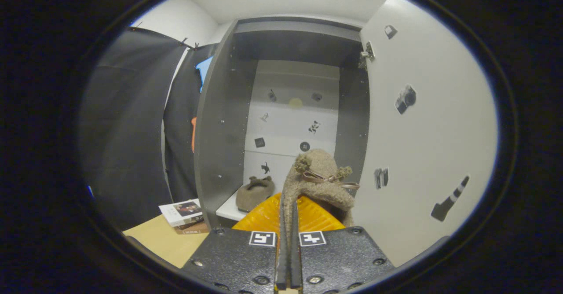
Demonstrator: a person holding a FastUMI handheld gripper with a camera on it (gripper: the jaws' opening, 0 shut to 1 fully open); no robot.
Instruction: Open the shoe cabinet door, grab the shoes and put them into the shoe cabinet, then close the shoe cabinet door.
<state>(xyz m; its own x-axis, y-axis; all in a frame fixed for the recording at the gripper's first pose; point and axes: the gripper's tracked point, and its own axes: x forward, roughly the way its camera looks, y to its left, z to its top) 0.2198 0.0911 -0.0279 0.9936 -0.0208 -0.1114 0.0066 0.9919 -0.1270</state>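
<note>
My gripper (289, 217) is shut on a fuzzy tan shoe (317, 184) with a brown bow and pompoms, pinching its edge so the shoe stands up just ahead of the fingers. The shoe hangs in front of the open shoe cabinet (220, 122). A second tan shoe (255, 192) lies on the white cabinet floor (228, 209), to the left beyond the fingers. The cabinet door (426, 131) stands swung open on the right, white with small stickers. The fingers (264, 217) meet with almost no gap.
The cabinet's back wall (292, 122) is white with small stickers. A stack of books (184, 214) lies on a light wooden surface (165, 241) left of the cabinet. A door hinge (366, 55) sits at the upper right of the opening.
</note>
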